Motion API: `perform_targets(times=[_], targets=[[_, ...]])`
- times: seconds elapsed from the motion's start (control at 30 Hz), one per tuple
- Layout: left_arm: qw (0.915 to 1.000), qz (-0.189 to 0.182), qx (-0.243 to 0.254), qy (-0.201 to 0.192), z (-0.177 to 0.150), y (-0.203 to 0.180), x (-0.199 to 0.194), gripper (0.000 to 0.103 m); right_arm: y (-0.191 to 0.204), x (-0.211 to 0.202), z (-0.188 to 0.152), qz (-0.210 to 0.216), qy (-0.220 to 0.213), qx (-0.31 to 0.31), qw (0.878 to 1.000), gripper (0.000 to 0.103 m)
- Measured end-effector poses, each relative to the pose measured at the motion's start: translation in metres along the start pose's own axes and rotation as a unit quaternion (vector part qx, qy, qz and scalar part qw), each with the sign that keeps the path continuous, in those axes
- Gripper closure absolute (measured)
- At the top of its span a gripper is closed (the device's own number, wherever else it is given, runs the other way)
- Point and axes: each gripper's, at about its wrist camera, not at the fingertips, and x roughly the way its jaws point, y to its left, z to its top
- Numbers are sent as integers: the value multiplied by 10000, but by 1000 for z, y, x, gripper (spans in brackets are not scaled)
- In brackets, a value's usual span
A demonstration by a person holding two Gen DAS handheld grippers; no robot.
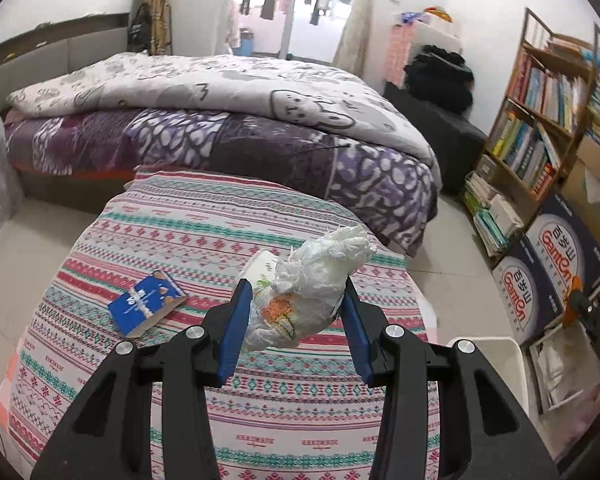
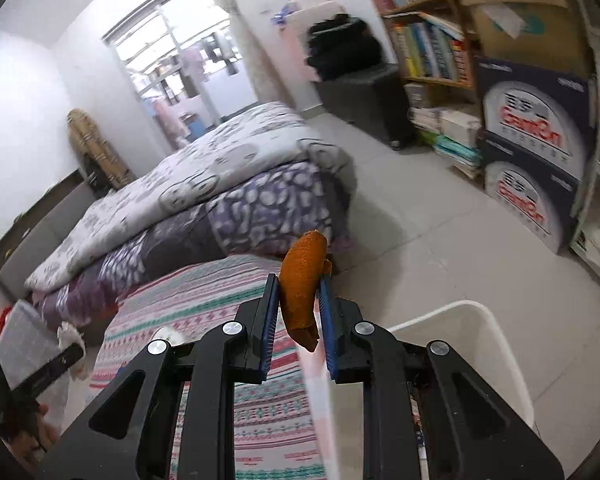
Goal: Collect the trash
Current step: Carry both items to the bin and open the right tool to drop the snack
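Now the left claw (image 1: 296,316) is clenched on a crumpled white wrapper (image 1: 312,288) above the patterned tabletop (image 1: 180,232), blue card (image 1: 146,304) lying beside; the right claw (image 2: 300,312) grips an orange peel (image 2: 304,280) near the white bin (image 2: 480,336).

both fisheye views look forward and down along their own fingers from close above the patterned bench (image 1: 188,216), the left facing the bed (image 1: 220,120) squarely, the right rolled toward the bookshelf (image 2: 428,40), sharing bed, bookshelf and white bin (image 2: 480,340).
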Motion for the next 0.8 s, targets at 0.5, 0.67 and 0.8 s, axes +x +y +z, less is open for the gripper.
perform_targets(times=[0.5,0.67,0.8], targets=[[9952,-450,859,149,-21,-89,8,59,-72,-11,-1,-599,319,958,9931,40],[9906,-706,1137,279,-33,-125,10,58,-94,-24,3,-771,142,1290,9885,24],[9849,-933,1409,365,-42,-154,11,58,-111,-32,6,-893,28,1534,9841,17]])
